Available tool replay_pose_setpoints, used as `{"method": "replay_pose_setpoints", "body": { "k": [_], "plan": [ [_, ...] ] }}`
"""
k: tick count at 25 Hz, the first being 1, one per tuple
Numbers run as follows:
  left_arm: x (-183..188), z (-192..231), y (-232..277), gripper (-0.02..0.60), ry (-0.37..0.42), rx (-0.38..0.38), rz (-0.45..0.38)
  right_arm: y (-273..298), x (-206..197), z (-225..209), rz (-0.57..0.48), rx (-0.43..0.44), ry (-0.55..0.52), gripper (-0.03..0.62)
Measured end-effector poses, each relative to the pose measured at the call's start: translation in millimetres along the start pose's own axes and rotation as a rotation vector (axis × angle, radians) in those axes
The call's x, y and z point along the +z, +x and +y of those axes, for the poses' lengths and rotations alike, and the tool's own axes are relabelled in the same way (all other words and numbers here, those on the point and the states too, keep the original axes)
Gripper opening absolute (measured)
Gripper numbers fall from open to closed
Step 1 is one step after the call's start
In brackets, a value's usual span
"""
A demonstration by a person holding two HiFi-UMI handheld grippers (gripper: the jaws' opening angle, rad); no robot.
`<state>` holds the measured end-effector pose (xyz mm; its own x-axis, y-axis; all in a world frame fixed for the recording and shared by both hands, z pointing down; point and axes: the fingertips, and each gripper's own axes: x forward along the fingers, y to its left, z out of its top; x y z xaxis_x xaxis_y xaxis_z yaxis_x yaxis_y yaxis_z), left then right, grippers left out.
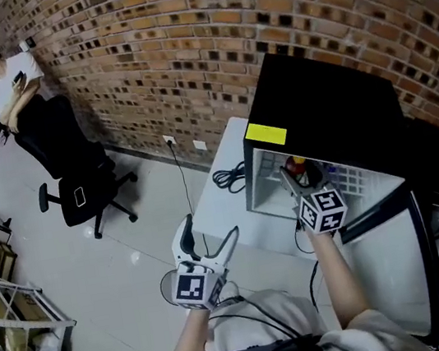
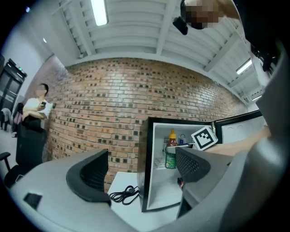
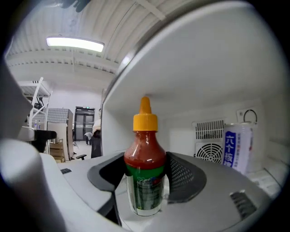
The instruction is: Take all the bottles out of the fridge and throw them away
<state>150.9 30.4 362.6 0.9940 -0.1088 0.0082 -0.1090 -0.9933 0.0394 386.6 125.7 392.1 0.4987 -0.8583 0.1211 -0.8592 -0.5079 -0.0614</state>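
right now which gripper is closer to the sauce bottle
Right. The right gripper is closed on the sauce bottle inside the fridge; the left gripper hangs open outside it.

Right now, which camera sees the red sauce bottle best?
Right gripper view: the sauce bottle looks big there, cap to base. Left gripper view shows it small inside the fridge; head view, only a red glimpse.

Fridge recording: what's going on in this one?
A person works at an open mini fridge with a gripper in each hand. The right gripper reaches inside, and its jaws appear closed on an upright red sauce bottle with a yellow cap, not yet taken out. The left gripper hangs outside, jaws open and empty. A blue-and-white can stands further back.
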Motion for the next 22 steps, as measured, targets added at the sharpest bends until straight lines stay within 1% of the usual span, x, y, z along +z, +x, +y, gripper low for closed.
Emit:
{"method": "replay_pose_setpoints", "body": {
  "k": [2, 6, 9, 10, 12, 14, 16, 19, 22],
  "plan": [
    [-6.9, -4.6, 5.9, 0.442, 0.014, -0.038, 0.006, -22.6, 1.4, 9.9, -0.011, -0.003, 0.003, 0.284],
    [1.6, -23.5, 19.7, 0.442, -0.034, -0.083, 0.0, -78.6, 16.6, 23.7, -0.047, -0.017, -0.005, 0.284],
    [-9.8, -29.5, 27.5, 0.443, -0.021, -0.123, -0.004, -115.9, 29.3, 31.3, -0.074, -0.022, 0.003, 0.284],
    [-11.8, -30.6, 29.3, 0.442, -0.019, -0.133, -0.002, -124.6, 30.3, 33.2, -0.066, -0.024, 0.014, 0.284],
    [-3.8, -35.4, 33.2, 0.442, -0.033, -0.152, 0.007, -135.3, 26.8, 36.6, -0.03, -0.026, 0.046, 0.284],
    [-4.3, -32.7, 34.9, 0.442, -0.013, -0.169, 0.02, -139.9, 21.3, 43.8, 0.006, -0.011, 0.07, 0.284],
    [-8.9, -21.9, 32.7, 0.442, -0.003, -0.152, 0.033, -137.5, 12.6, 53.1, 0.026, 0.016, 0.085, 0.284],
    [-1.2, -1.9, 24.3, 0.442, -0.035, -0.07, 0.014, -116.8, -5.7, 72.3, 0.042, 0.1, 0.102, 0.284],
    [-18.9, 17.0, 5.9, 0.442, -0.036, -0.009, 0.036, -102.6, -31.1, 95.4, 0.057, 0.179, 0.119, 0.284]
  ]
}}
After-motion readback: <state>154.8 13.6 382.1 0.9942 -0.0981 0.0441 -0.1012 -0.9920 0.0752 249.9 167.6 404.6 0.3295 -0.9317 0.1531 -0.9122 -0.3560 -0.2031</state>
